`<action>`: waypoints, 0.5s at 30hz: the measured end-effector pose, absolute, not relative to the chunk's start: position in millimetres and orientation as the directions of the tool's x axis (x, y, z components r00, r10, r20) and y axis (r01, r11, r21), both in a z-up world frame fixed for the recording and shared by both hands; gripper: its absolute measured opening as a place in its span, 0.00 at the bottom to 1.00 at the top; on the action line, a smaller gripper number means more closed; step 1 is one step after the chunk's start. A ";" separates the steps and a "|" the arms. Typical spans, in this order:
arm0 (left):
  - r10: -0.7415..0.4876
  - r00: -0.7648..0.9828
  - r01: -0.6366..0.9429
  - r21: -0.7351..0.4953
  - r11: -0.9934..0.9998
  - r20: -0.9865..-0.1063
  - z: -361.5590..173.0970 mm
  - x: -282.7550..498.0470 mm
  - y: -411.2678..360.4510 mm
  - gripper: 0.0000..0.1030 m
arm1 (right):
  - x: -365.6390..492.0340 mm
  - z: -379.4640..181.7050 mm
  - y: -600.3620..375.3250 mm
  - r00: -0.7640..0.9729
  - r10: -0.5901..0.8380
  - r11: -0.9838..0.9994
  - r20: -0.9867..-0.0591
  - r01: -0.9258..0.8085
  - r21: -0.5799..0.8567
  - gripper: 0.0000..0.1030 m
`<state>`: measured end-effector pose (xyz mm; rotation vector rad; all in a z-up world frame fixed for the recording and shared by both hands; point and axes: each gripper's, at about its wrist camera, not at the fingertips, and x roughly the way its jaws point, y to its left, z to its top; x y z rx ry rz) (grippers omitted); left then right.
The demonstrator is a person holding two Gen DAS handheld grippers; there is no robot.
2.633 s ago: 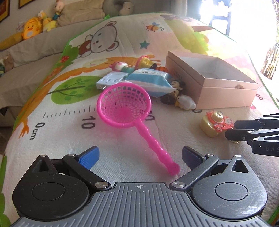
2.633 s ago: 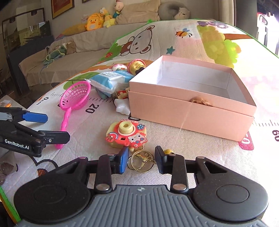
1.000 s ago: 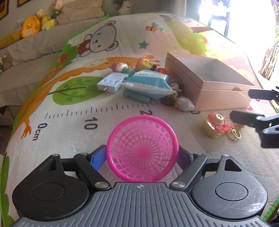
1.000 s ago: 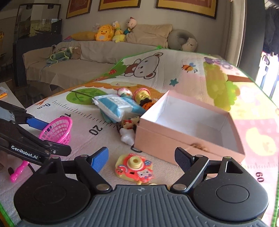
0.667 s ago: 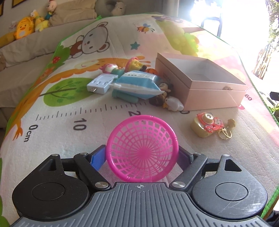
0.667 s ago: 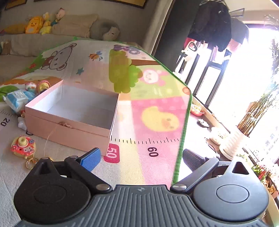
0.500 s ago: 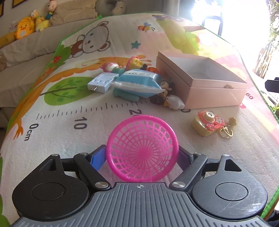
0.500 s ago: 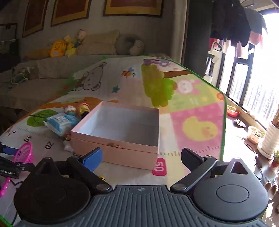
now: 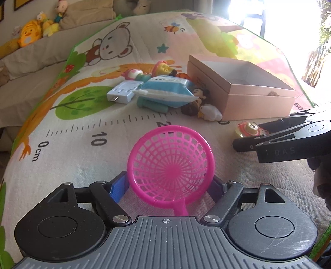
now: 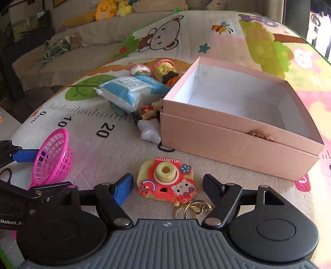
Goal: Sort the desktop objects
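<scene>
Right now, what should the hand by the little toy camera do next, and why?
Probably close the right gripper on the toy camera: its open jaws already sit either side of it on the mat, and the pink box beyond looks empty.

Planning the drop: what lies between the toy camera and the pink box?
Only bare mat separates the toy camera from the pink box, seen in the right wrist view.

We see strong daylight pouring in from the window (image 9: 289,18) at upper right of the left wrist view, blowing it out to white and washing haze over the play mat (image 9: 206,41). The right wrist view is evenly lit and sharp. Fisheye curvature bends both edges.
</scene>
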<state>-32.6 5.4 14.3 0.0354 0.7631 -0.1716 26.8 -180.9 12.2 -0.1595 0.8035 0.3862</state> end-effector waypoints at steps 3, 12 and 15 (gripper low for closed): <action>-0.156 0.715 0.178 -0.039 0.983 -0.681 20.4 -36.8 6.2 0.79 | 11.8 29.6 -184.3 0.599 0.339 0.892 -0.725 -0.449 0.046 0.56; -0.216 0.828 0.253 0.002 0.967 -0.517 96.0 -43.0 -11.2 0.78 | -62.9 186.0 -255.4 0.839 0.382 0.911 -0.388 -0.412 0.005 0.55; -0.227 0.866 0.266 0.026 0.964 -0.446 127.1 -31.9 -22.3 0.78 | -61.9 231.6 -275.8 0.876 0.384 0.919 -0.291 -0.392 0.030 0.55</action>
